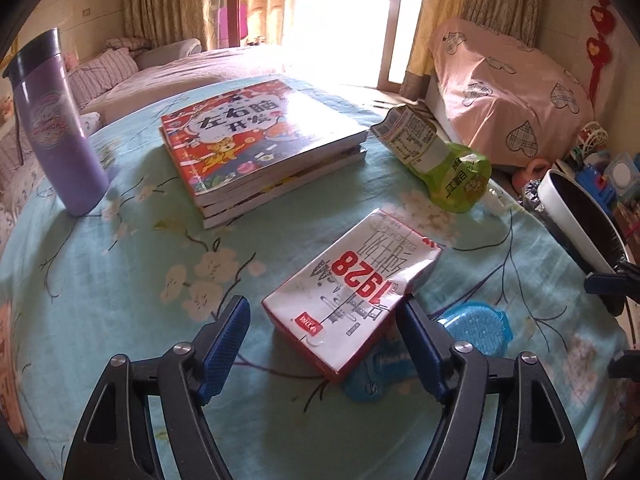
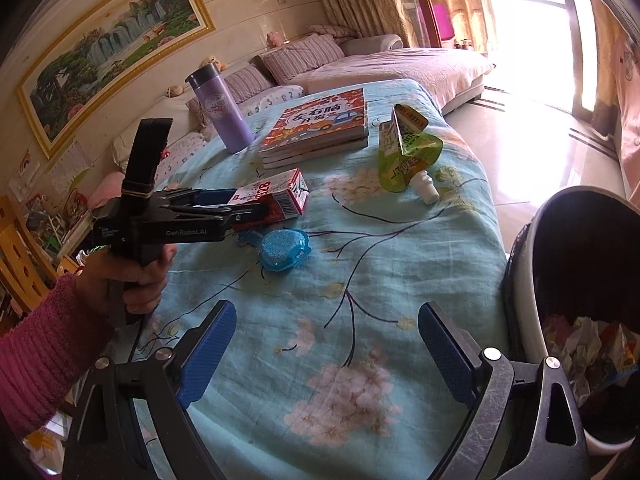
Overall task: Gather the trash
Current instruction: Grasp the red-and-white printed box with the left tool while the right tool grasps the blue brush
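A white and red milk carton (image 1: 352,292) (image 2: 276,194) lies flat on the teal flowered tablecloth (image 1: 120,280). My left gripper (image 1: 323,306) (image 2: 248,204) straddles its near end. The right pad (image 1: 420,340) touches the carton's corner, while cloth shows between the left pad (image 1: 228,336) and the carton, so the jaws are open. A green drink pouch (image 1: 444,160) (image 2: 404,156) lies farther back, with a white cap (image 2: 428,190) beside it. My right gripper (image 2: 326,312) hangs open over bare cloth with nothing in it. To its right stands a white bin (image 2: 528,292) (image 1: 568,220) with a black liner.
A blue plastic piece (image 1: 476,324) (image 2: 282,250) lies partly under the carton. A stack of books (image 1: 256,140) (image 2: 320,128) and a purple bottle (image 1: 60,128) (image 2: 222,116) stand at the back. Crumpled trash (image 2: 592,344) fills the bin's bottom. A hand in a pink sleeve (image 2: 48,352) holds the left gripper.
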